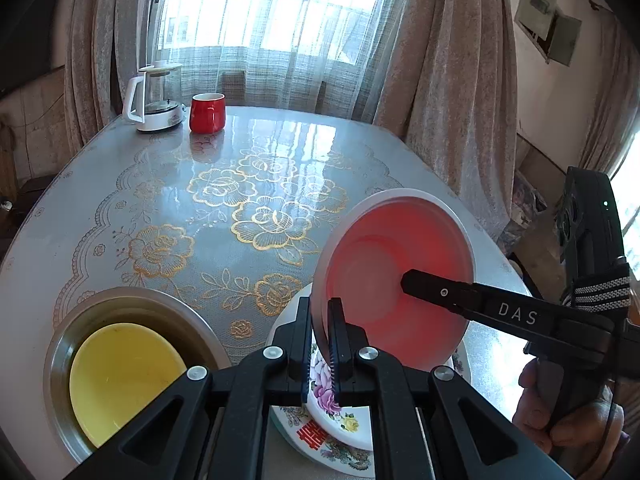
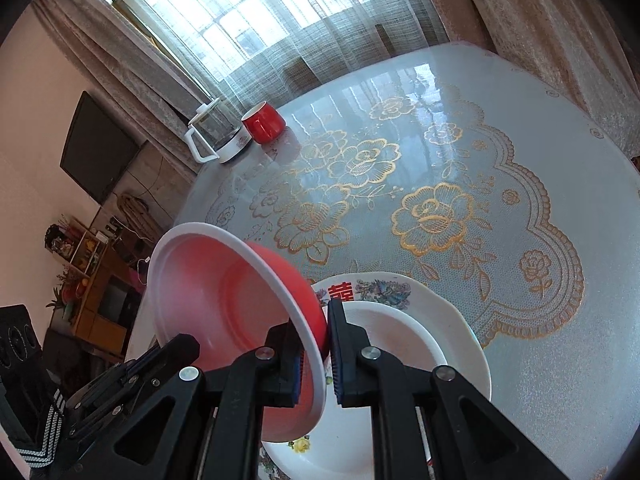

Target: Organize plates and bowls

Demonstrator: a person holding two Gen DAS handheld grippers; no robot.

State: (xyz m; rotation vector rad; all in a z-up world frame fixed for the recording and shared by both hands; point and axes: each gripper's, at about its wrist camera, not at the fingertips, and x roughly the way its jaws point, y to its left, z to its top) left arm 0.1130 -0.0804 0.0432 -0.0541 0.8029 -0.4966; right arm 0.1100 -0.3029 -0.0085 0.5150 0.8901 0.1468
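The red bowl (image 1: 394, 276) hangs tipped on edge, mouth sideways, directly above the white bowl (image 2: 396, 344) nested in the flowered plate (image 2: 444, 300) at the table's (image 1: 120, 184) near edge. Both grippers clench its rim: left gripper (image 1: 320, 344) at the lower rim, right gripper (image 2: 314, 354) opposite. It needs levelling, I judge, before lowering

The bowl (image 1: 394, 276) is red outside, pink inside, with a white rim; the plate (image 2: 460, 320) beneath is white with flowers and a red character. A yellow bowl (image 1: 120, 376) sits in a metal-grey basin (image 1: 132, 300). The worktop (image 1: 224, 200) is pale grey with gold roses – the mug (image 1: 207, 113) red, both claws black
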